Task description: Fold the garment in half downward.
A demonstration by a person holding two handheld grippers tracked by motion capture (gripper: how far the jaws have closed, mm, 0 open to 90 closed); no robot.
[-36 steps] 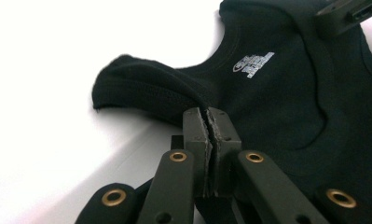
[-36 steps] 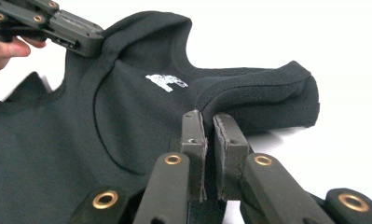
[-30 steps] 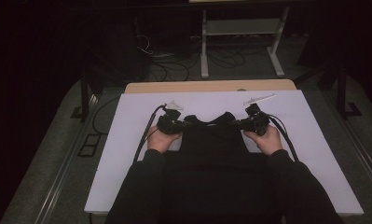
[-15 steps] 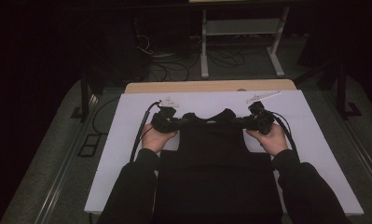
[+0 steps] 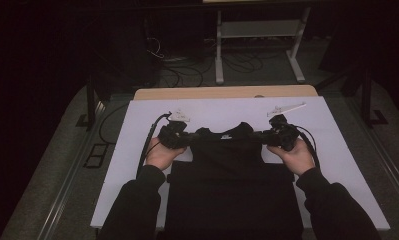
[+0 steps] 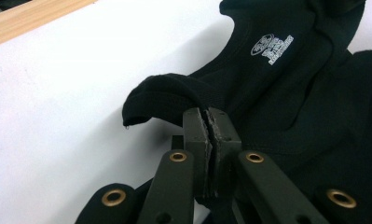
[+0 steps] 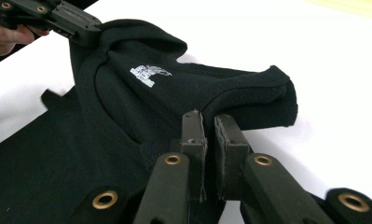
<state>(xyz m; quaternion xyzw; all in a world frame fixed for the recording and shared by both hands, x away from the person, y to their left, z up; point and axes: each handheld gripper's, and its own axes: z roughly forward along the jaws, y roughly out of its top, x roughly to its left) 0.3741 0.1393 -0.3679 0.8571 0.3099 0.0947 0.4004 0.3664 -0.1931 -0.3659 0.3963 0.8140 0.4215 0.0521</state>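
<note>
A black shirt (image 5: 227,155) with a small white print inside its collar lies on the white table top (image 5: 337,165), its lower part folded toward the person. My left gripper (image 5: 189,139) is shut on the shirt's left shoulder edge and holds it off the table. My right gripper (image 5: 264,136) is shut on the right shoulder edge. The collar hangs stretched between them. In the left gripper view the jaws (image 6: 207,114) pinch a fold of the black shirt (image 6: 277,93). In the right gripper view the jaws (image 7: 207,119) clamp the shirt (image 7: 174,93), with the left gripper (image 7: 76,21) at the far shoulder.
A wooden strip (image 5: 227,92) borders the table's far edge. Behind it stand a white metal frame (image 5: 257,35) and loose cables (image 5: 187,70) on the dark floor. Cables trail from both grippers over the table. Bare white surface lies left, right and beyond the shirt.
Both hands have lifted and drawn slightly apart and toward the person, raising the shirt's shoulders off the table. Both grips are unchanged.
</note>
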